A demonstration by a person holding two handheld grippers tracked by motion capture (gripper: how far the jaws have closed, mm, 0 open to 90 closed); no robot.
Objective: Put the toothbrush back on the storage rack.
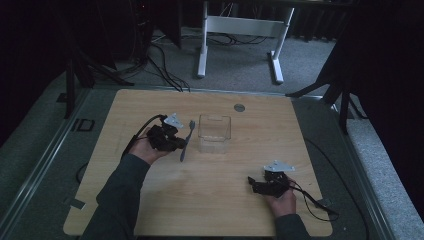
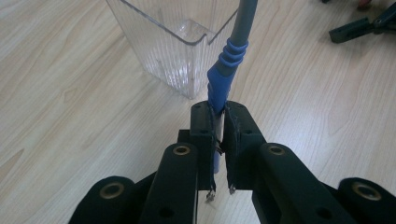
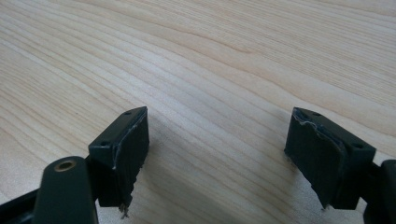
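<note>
Left gripper (image 1: 176, 141): held in the person's left hand (image 1: 145, 149) at the left-centre of the table; jaws closed tight on the blue handle of the toothbrush; a grey three-cornered plate sits on top and a black cable trails back towards the sleeve
Left gripper, own view (image 2: 219, 135): both black jaws press against the handle from either side, with the handle passing up between them
Toothbrush (image 1: 187, 140): blue at the gripped end, ribbed above the jaws, grey along the upper shaft; it lies just left of the container, its far end pointing away from the person
Toothbrush, left gripper view (image 2: 227, 65): shaft rises beside a corner of the container; touching or apart cannot be told
Container (image 1: 214, 132): clear plastic, roughly square, open at the top, upright at the table's centre
Container, left gripper view (image 2: 173, 44): ribbed transparent walls, standing on the wood
Table (image 1: 150, 210): light wood grain top; a small round grey disc (image 1: 239, 107) sits near the far edge
Right gripper (image 1: 256, 184): held in the person's right hand (image 1: 282, 200) near the front right of the table, well apart from the container
Right gripper, own view (image 3: 217, 149): jaws spread wide, bare wood between them, nothing held
Writing: no brand, label or text is legible on any item
</note>
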